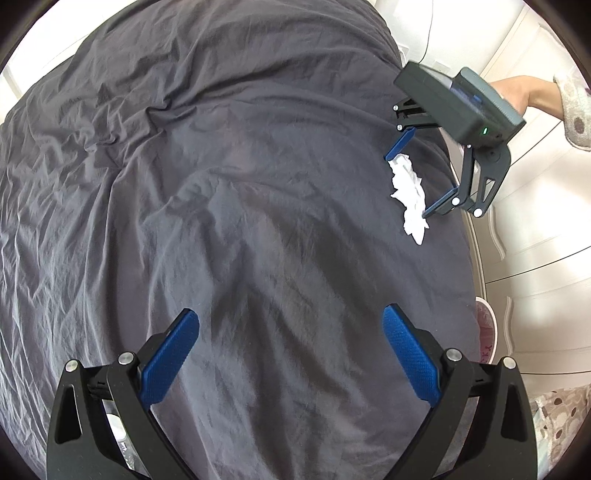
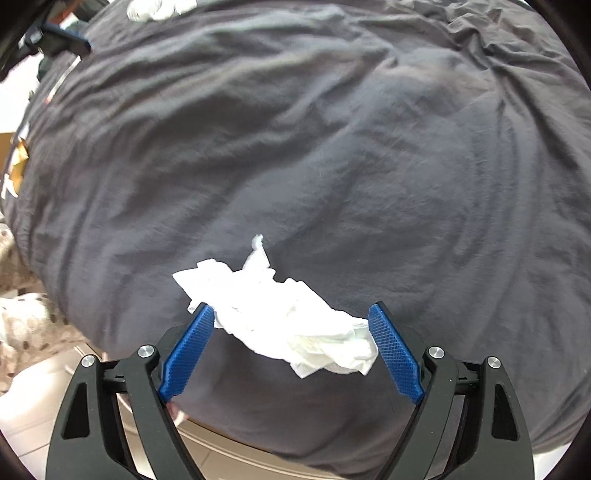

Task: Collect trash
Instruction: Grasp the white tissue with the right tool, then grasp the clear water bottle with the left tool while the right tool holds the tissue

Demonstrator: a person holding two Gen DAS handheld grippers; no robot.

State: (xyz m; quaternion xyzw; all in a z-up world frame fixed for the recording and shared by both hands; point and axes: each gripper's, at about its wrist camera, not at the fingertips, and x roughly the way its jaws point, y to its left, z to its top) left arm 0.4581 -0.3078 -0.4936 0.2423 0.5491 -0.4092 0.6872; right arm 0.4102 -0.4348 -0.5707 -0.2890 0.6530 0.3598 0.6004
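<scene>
**A:** Left wrist view: the left tool (image 1: 291,350) hangs wide and empty over the grey duvet (image 1: 221,203) of a bed. At about two o'clock the right tool (image 1: 406,186) points down at a crumpled white tissue (image 1: 410,195) near the bed's edge, one blue pad at each end of it. A hand (image 1: 524,92) grips the tool's body.

**B:** The risk from that angle?

**A:** The tissue is long and lies end to end between the pads. Closing along its length may only buckle it, leaving a tail that slides free on the lift. The edge is near, so a dropped piece could go to the floor.

**B:** And the right wrist view?

**A:** The right tool (image 2: 291,347) stands wide. The tissue (image 2: 284,325) stretches from its nine o'clock pad to its three o'clock pad, touching or just beside both, not yet squeezed. The duvet (image 2: 332,147) lies soft and creased beneath.

**B:** So the cloth is a hazard too.

**A:** Likely. Pads pressed low could pinch a fold with the paper and drag the bedding up. More white litter (image 2: 159,9) waits at twelve o'clock, blurred.
</scene>
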